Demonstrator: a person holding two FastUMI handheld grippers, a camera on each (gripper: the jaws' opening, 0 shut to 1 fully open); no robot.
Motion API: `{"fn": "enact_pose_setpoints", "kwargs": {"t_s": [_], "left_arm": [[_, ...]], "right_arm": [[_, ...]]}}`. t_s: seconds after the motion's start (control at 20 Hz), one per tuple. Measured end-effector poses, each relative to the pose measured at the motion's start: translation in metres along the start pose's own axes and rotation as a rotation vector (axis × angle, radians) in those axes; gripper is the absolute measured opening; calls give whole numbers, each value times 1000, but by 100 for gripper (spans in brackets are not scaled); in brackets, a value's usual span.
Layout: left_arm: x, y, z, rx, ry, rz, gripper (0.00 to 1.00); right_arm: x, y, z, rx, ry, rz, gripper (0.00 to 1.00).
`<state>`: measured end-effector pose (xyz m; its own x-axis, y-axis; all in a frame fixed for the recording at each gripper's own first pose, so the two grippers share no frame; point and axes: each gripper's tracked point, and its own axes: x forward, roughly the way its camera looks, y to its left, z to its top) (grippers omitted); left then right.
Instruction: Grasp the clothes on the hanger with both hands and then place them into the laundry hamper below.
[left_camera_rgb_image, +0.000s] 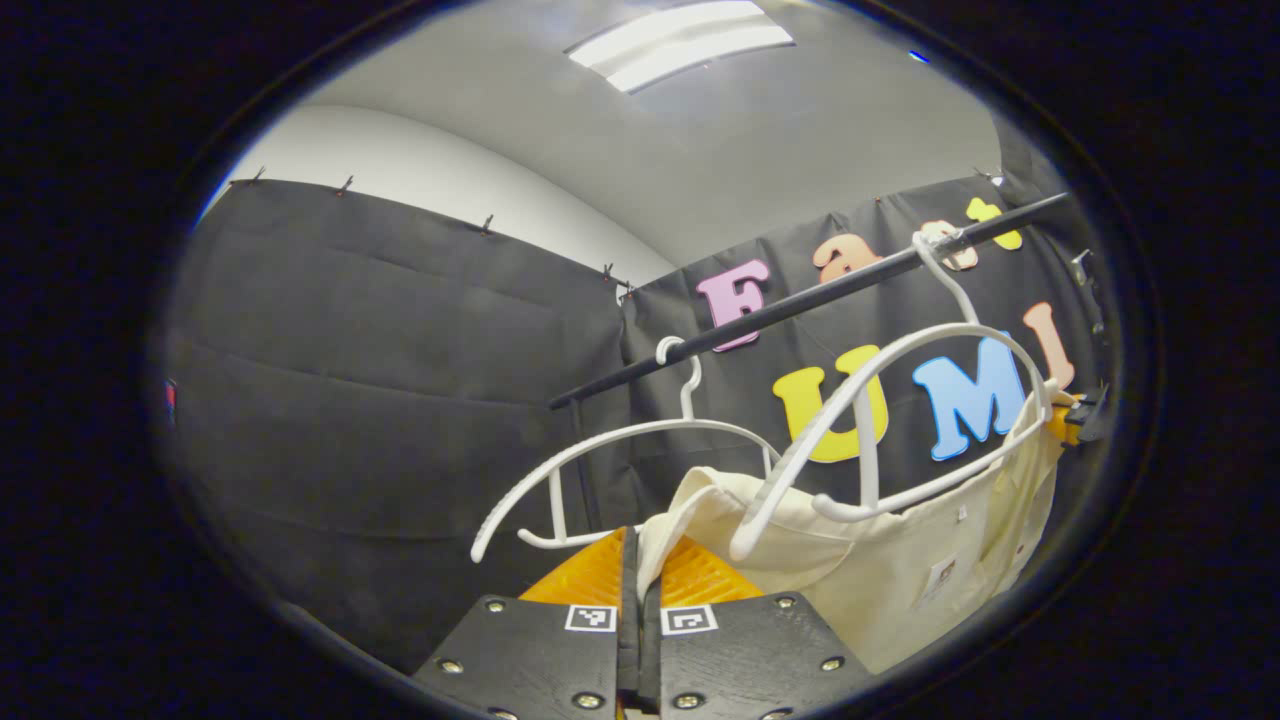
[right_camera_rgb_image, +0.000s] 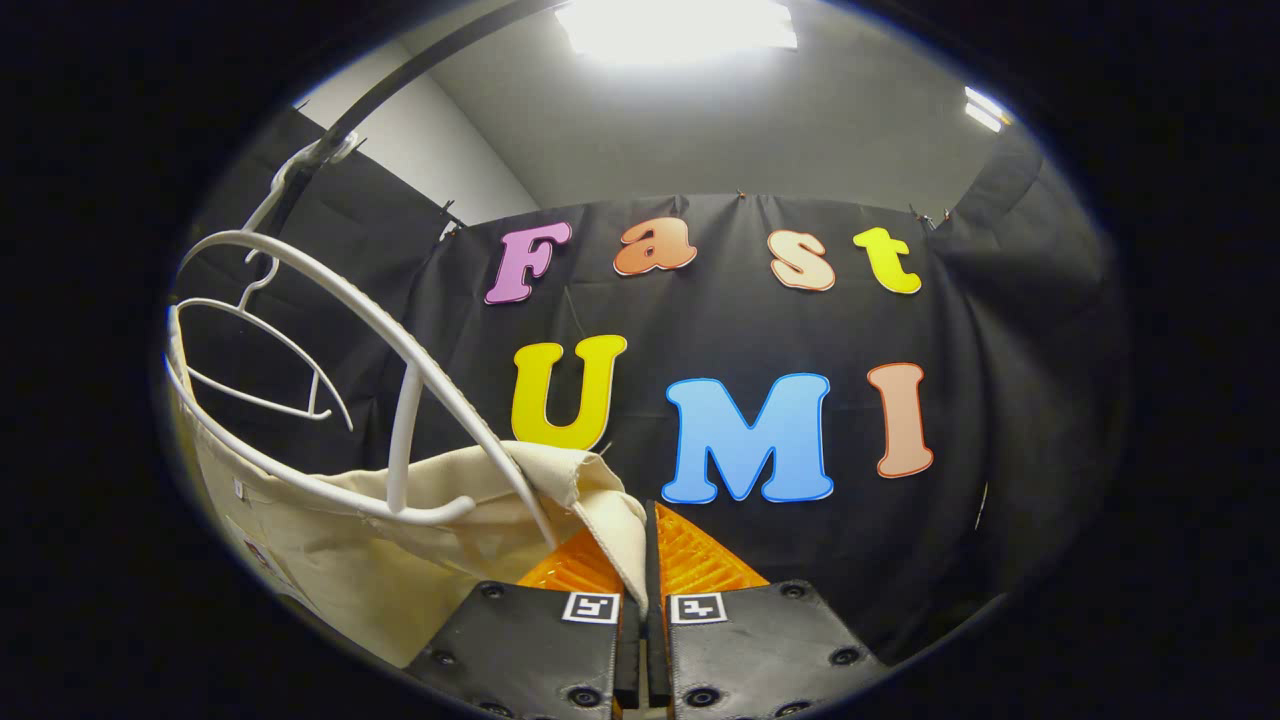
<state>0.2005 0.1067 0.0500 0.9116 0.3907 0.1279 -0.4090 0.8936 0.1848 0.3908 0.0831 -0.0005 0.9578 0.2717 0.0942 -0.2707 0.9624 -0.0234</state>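
— Pinching hard, is it? What has the left gripper (left_camera_rgb_image: 640, 590) got?

— A corner of the cream garment (left_camera_rgb_image: 900, 560), caught between its two orange fingers (left_camera_rgb_image: 590, 575), which are pressed together on the cloth. The rest of the garment hangs to the right, draped below a white hanger (left_camera_rgb_image: 880, 420).

— And the right gripper (right_camera_rgb_image: 645, 580)?

— The same at the other end: its fingers are closed on a folded edge of the garment (right_camera_rgb_image: 400, 530), with the cloth running off to the left beneath the white hanger (right_camera_rgb_image: 400, 400).

— Where is the hanger hooked?

— On a black rail (left_camera_rgb_image: 800, 300) that slopes across the left gripper view (a second white hanger (left_camera_rgb_image: 620, 460), bare, hangs from the same rail further left). In the left gripper view, a bit of orange and black sits at the garment's far right edge, too small to identify.
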Motion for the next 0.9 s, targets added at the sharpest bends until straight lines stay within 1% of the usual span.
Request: {"fn": "enact_pose_setpoints", "kwargs": {"t_s": [0.2,0.4,0.55,0.65,0.85,0.9], "left_arm": [[0,0,-25,-16,47,-13,1],[-10,4,-36,-11,60,-42,0],[-10,0,-46,-20,81,-62,0],[-10,-5,-56,-27,101,-76,1],[-25,-4,-62,-27,111,-106,0],[-31,-4,-63,-30,113,-121,1]], "right_arm": [[-8,7,-21,-20,46,10,4],[-16,7,-35,-27,91,-5,5],[-24,4,-50,-37,134,-32,5],[-35,7,-64,-28,173,-33,5],[-63,10,-67,-40,172,-47,5],[-70,12,-66,-44,171,-47,1]]}}
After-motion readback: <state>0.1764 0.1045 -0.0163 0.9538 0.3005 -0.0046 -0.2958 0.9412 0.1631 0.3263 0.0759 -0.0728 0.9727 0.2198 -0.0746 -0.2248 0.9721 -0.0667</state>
